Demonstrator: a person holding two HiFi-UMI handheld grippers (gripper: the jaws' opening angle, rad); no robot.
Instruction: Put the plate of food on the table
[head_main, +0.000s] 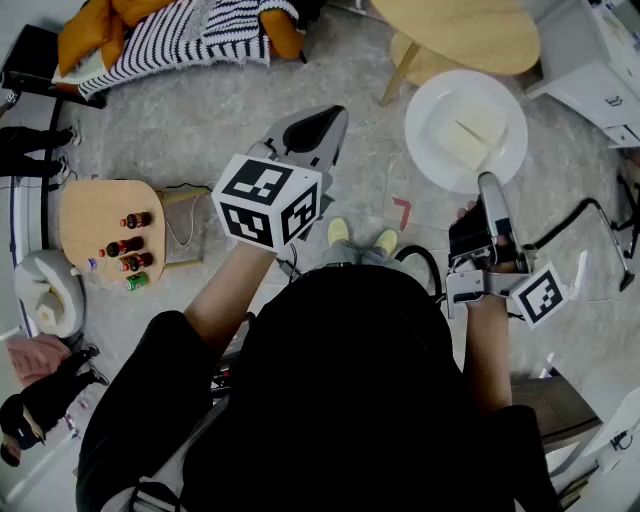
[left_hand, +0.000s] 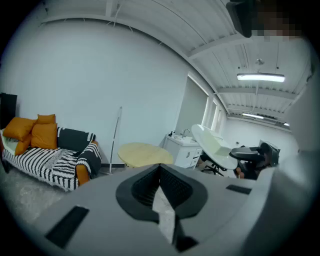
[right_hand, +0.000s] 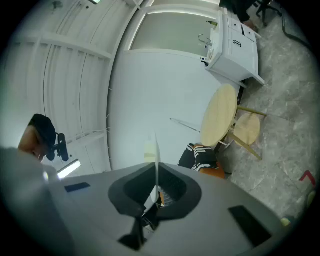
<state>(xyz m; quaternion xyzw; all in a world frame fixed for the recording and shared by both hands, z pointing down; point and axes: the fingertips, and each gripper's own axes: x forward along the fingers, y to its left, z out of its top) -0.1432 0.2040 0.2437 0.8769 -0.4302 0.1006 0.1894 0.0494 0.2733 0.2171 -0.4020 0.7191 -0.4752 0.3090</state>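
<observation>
A white plate (head_main: 466, 130) carrying a pale slab of food (head_main: 468, 138) hangs over the floor just in front of the round wooden table (head_main: 455, 30). My right gripper (head_main: 488, 184) is shut on the plate's near rim. In the right gripper view the plate (right_hand: 156, 155) shows edge-on as a thin white line between the jaws of my right gripper (right_hand: 156, 172), with the table (right_hand: 222, 115) beyond. My left gripper (head_main: 325, 125) is held up at the centre, shut and holding nothing. From the left gripper view I see the plate (left_hand: 215, 145) at the right and the table (left_hand: 142, 152) ahead.
A low wooden stool (head_main: 430, 60) stands by the table. A sofa with a striped blanket and orange cushions (head_main: 190, 35) lies at the top left. A small side table with bottles (head_main: 110, 225) is at the left. A white cabinet (head_main: 600, 60) sits at the top right.
</observation>
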